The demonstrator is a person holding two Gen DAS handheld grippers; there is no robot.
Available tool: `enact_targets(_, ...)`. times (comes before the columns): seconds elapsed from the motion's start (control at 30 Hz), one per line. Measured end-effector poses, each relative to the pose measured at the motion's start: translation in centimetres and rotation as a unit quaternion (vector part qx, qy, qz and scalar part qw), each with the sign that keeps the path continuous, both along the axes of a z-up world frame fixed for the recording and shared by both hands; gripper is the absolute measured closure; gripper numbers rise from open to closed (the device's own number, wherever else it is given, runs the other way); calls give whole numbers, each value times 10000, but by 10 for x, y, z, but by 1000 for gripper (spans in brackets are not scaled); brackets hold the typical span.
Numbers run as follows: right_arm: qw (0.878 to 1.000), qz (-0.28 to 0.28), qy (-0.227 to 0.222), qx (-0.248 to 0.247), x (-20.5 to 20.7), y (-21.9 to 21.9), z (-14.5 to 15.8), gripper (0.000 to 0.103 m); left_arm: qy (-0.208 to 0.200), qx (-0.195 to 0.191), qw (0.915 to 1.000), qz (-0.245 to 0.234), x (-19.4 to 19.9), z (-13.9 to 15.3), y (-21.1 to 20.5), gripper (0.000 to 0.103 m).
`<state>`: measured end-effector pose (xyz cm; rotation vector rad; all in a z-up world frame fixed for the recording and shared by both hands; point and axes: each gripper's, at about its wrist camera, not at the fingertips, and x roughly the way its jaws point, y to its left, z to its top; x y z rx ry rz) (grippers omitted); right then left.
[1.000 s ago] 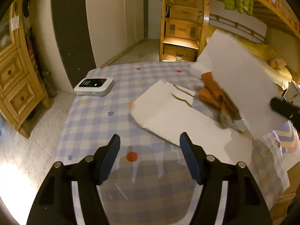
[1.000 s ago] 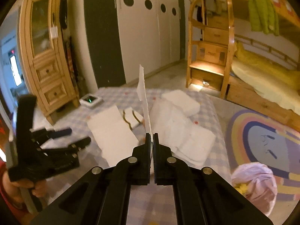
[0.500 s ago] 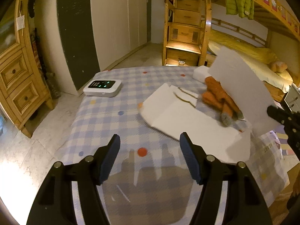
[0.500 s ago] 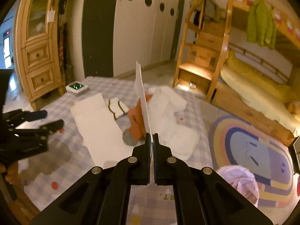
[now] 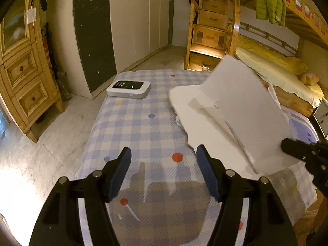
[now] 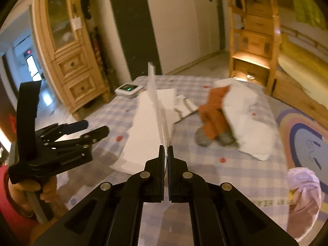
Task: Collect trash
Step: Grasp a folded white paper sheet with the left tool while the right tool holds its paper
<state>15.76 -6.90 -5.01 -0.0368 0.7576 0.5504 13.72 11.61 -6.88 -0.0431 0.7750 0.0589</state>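
Observation:
My right gripper (image 6: 166,150) is shut on a white paper sheet (image 6: 156,102) and holds it edge-on above the checked table; the sheet also shows in the left wrist view (image 5: 246,104), tilted up, with the right gripper (image 5: 287,145) at its lower right. My left gripper (image 5: 163,160) is open and empty above the table's near left part; it also shows in the right wrist view (image 6: 92,129). More white paper (image 5: 207,131) lies flat on the table. White cloths (image 6: 246,114) and an orange cloth (image 6: 215,112) lie further right.
A white device with a green light (image 5: 128,87) sits at the table's far left corner. The checked tablecloth (image 5: 139,123) covers the table. A tied pale bag (image 6: 303,186) sits on the rainbow rug at right. A wooden cabinet (image 5: 22,78) stands left, a bunk bed behind.
My right gripper has swung left with the paper sheet, which now hides the orange cloth from the left wrist view. My left gripper has drawn closer to the flat paper.

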Motion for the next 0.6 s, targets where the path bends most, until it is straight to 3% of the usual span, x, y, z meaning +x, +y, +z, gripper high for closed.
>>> enact_targets(0.1, 9998, 26, 118, 177, 2, 5, 1, 101, 50, -67, 10000, -6, -2, -2, 2, 37)
enact_targets(0.37, 9966, -686, -429, 142, -4, -20, 16, 101, 62, -195, 9987, -477, -4, -4, -23, 12)
enact_targets(0.5, 9948, -878, -463, 238, -2, -32, 19, 101, 226, -183, 9959, -851, -5, -10, -47, 11)
enact_targets(0.6, 9945, -900, -481, 228, -1, -37, 20, 101, 399, -2, 9955, -856, -5, -18, -61, 11)
